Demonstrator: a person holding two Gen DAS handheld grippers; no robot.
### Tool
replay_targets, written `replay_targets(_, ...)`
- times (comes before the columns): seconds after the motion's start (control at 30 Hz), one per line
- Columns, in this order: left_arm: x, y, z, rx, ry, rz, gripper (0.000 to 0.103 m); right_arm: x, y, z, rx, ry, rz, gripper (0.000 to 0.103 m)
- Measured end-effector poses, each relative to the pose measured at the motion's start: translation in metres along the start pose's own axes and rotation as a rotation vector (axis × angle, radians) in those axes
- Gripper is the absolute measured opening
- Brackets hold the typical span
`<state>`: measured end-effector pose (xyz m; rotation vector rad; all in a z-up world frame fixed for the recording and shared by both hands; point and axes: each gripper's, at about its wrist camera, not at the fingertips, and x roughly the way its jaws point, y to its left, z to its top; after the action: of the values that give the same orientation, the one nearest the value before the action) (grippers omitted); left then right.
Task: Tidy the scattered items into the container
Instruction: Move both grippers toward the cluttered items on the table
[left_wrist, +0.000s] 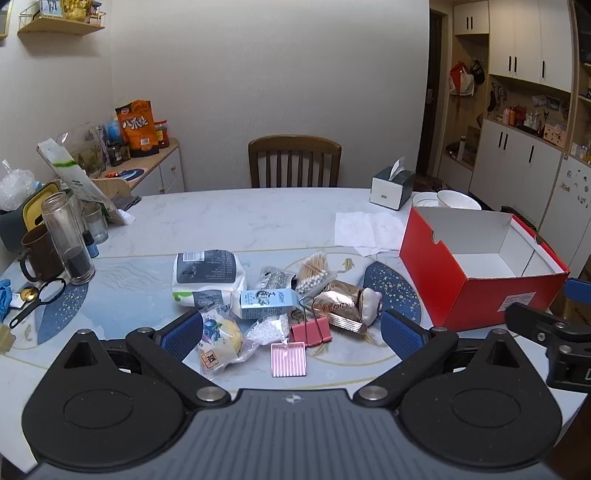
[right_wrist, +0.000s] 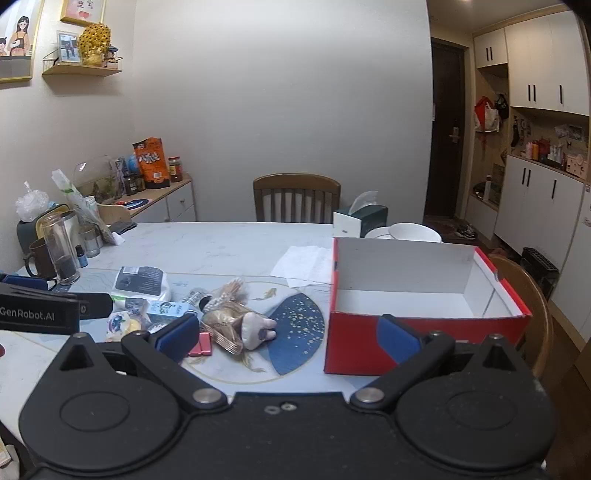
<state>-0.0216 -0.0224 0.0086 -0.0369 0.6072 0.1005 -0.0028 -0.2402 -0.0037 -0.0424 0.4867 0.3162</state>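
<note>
Red box (right_wrist: 424, 328) stands open right of the clutter, both hand-held grippers, left (left_wrist: 293, 332) and right (right_wrist: 288, 332), spread, holding nothing.

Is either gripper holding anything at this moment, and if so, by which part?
Nothing is held. The left gripper and the right gripper are both open above the table, short of the pile and the red cardboard box.

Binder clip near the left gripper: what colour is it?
Pink, with black wire handles; the binder clip shows best in the left wrist view.
</note>
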Motion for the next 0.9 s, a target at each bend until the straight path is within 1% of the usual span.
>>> replay_targets(0.07,0.002,0.004,0.000,-0.016,0.002,-0.023,0.103,0.004,0.002,0.002,-0.007,-0.004,-0.004,0.102)
replay_targets(0.23,0.012,0.016,0.002,-0.038,0.013,-0.054,0.103,0.017,0.006,0.008,0.010,0.001,-0.012,0.102)
replay_targets(0.33,0.019,0.019,0.005,-0.018,0.009,-0.062,0.103,0.028,0.010,0.009,0.014,0.012,-0.029,0.102)
replay_targets(0.5,0.034,0.027,0.011,0.013,0.014,-0.108,0.103,0.043,0.021,0.012,0.009,0.026,-0.033,0.102)
replay_targets(0.57,0.043,0.033,0.013,0.009,0.031,-0.119,0.103,0.051,0.026,0.012,0.013,0.037,-0.028,0.102)
replay_targets(0.77,0.074,0.061,0.016,-0.029,0.088,-0.111,0.103,0.079,0.047,0.014,-0.020,0.058,-0.035,0.102)
replay_targets(0.9,0.095,0.075,0.010,0.015,0.099,-0.073,0.103,0.101,0.054,0.015,-0.018,0.090,-0.052,0.102)
